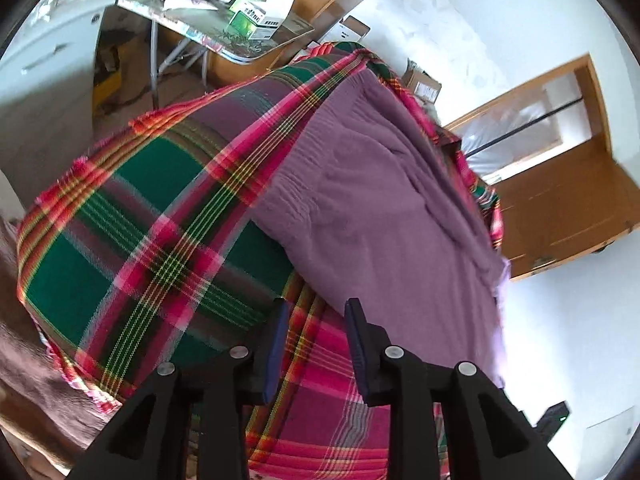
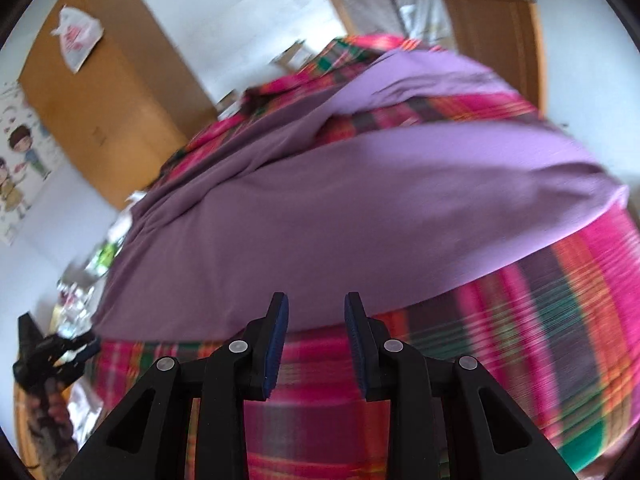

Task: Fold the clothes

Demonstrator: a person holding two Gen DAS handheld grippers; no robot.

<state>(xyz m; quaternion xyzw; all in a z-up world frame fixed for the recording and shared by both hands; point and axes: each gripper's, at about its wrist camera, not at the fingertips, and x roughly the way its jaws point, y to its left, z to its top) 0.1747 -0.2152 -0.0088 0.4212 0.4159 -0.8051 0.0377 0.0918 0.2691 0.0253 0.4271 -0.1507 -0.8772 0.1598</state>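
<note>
1. purple garment (image 1: 372,208) lies spread on the plaid blanket (image 1: 132,240).
2. left gripper (image 1: 318,344) and right gripper (image 2: 316,340): fingers apart, empty.
3. pinch one hem edge only, not the blanket.

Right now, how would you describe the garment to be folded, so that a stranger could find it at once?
Start from the big plaid blanket in pink, green and red that covers the bed. On top of it lies the purple garment, spread flat, ahead of both open claws. It is the only plain, single-coloured cloth there; everything around it is checked.
</note>
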